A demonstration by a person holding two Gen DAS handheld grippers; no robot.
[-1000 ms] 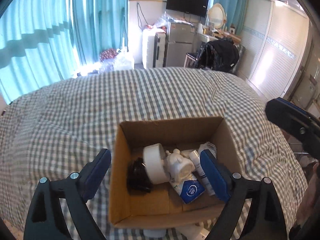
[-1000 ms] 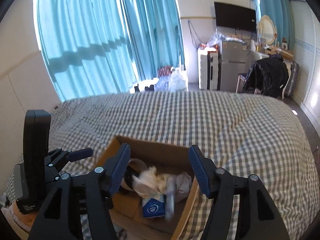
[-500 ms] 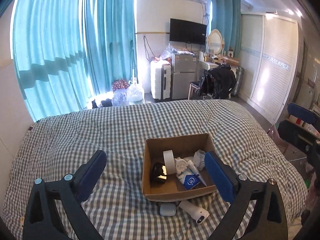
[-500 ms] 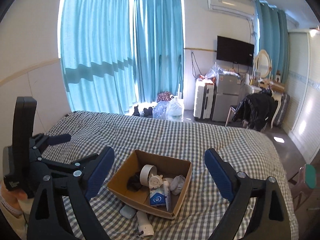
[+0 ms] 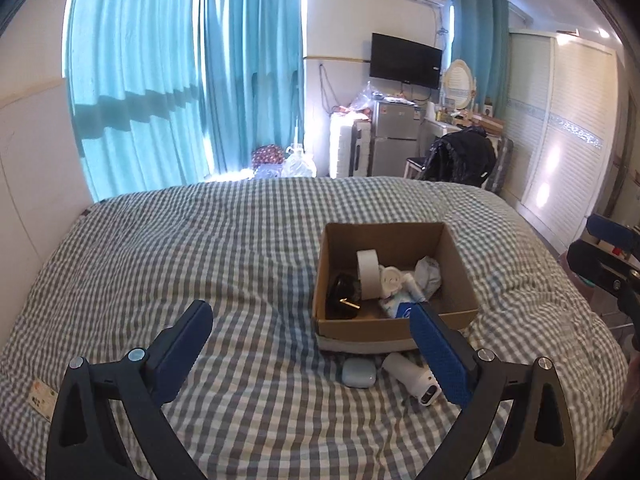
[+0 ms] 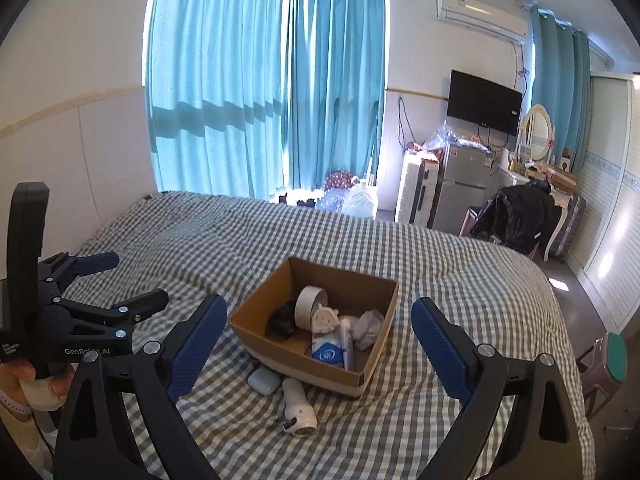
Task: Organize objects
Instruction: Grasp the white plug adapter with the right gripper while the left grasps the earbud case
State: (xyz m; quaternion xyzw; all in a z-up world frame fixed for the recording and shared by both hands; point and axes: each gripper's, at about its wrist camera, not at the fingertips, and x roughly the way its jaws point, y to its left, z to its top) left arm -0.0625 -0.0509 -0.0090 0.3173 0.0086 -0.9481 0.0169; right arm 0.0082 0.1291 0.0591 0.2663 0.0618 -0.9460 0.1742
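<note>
My left gripper point(image 5: 310, 344) and right gripper point(image 6: 320, 332), jaws spread and holding nothing, above the bed point(image 5: 200, 248); cardboard box point(image 5: 394, 330) near the bed's right edge, earbud case point(image 5: 359, 374) and white device point(image 5: 412, 378) just beside its near wall

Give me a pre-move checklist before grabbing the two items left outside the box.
1. Left gripper open and empty: ok.
2. Right gripper open and empty: ok.
3. Pale blue case on the bed, unobstructed from above: ok.
4. White cylindrical device clear of the case: cannot tell, they lie very close.
5. Free floor space in the cardboard box: ok, near corner bare.
6. Box sits flat on the checked duvet: cannot tell.
</note>
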